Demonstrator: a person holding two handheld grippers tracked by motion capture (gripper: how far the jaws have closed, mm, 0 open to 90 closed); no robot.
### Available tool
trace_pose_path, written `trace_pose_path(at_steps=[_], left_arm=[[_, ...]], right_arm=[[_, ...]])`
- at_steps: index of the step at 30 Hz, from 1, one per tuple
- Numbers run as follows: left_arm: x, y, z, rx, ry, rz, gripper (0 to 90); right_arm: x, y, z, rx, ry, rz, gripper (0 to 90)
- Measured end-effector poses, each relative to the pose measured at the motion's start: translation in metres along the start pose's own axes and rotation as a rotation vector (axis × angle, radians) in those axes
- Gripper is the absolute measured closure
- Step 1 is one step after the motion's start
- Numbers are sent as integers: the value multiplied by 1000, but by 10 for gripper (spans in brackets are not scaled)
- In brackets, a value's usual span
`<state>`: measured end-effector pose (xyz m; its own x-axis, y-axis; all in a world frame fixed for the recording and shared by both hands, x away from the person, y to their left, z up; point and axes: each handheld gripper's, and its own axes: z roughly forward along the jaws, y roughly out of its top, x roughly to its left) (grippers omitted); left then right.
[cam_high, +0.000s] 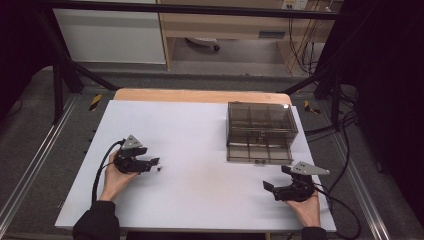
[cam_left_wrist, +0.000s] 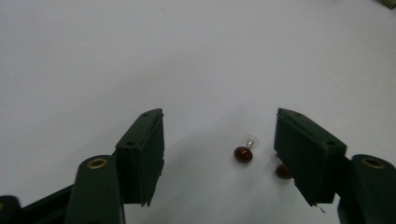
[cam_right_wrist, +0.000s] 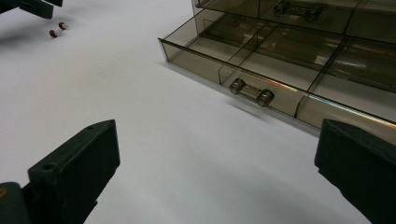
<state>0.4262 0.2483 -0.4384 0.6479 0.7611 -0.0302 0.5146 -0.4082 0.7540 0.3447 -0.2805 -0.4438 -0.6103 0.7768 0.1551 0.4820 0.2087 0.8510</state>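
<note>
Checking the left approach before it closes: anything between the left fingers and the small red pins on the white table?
Nothing visible. One small red-headed pin with a clear stem lies on bare white table between the left gripper fingers; a second red pin sits against the inner face of the camera-right finger, partly hidden by it.

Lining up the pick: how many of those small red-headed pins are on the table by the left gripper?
2. One pin lies between the open jaws of the left gripper; the second pin sits partly hidden against its right-hand jaw. More could be hidden.
</note>
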Motion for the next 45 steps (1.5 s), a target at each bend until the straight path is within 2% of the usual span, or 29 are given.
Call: trace_pose_path(at_steps=[12,19,27,39,45], left_arm=[[-3,-1,8,38,-39,17,578],[-6,-2,13,59,-54,23,667],[-8,-2,15,62,-50,35,771],[-8,-2,14,66,-38,36,803],[-12,2,7,37,-36,40,805]], right_arm=[[0,0,-1,-2,2,0,6],[0,0,-1,1,2,2,6],[0,0,0,0,3,3,6],[0,0,0,1,7,8,6],[0,1,-1,-2,8,7,6]])
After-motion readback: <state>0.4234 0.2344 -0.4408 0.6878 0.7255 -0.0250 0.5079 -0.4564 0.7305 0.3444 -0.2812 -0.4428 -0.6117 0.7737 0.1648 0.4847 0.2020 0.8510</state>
